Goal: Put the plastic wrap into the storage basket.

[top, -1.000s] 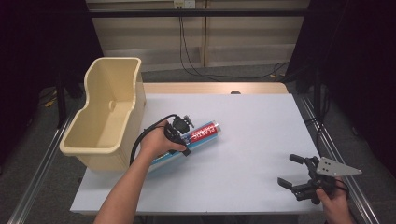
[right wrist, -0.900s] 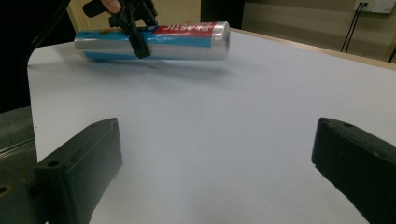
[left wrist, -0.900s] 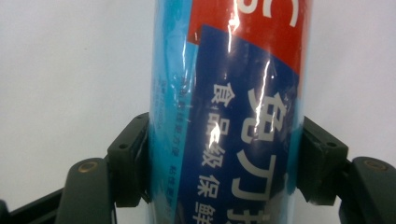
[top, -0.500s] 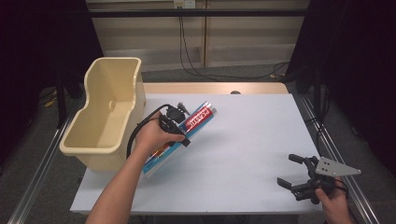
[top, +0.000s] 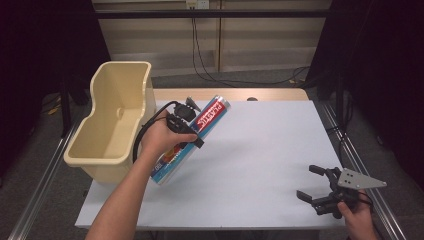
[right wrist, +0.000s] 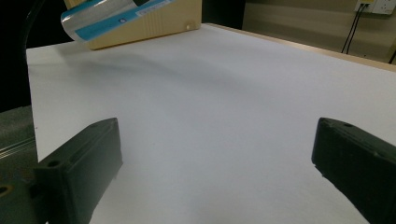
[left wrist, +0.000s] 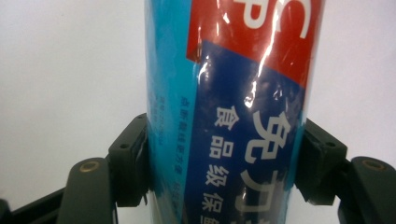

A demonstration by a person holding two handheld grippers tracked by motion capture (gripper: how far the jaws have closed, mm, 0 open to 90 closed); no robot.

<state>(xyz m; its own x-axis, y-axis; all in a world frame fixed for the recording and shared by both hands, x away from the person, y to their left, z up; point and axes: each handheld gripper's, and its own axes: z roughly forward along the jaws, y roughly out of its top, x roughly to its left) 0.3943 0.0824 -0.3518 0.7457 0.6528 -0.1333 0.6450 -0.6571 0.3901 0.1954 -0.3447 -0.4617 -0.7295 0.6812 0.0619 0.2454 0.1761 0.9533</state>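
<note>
Overhanging tub rim (top: 131,159): gripped roll (top: 190,142) (tilted).

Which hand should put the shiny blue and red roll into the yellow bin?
Probably the left. The left gripper is already clamped on the roll, right beside the bin. The right gripper sits open with nothing between its jaws at the table's far corner.

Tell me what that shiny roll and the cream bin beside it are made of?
The roll looks wrapped in glossy plastic film: bright glare streaks cross its red and blue print in the left gripper view, and its end looks silvery. What lies under the wrap can't be told. The bin looks like moulded plastic with a dull, even cream finish, rounded corners and a thick rolled rim.
</note>
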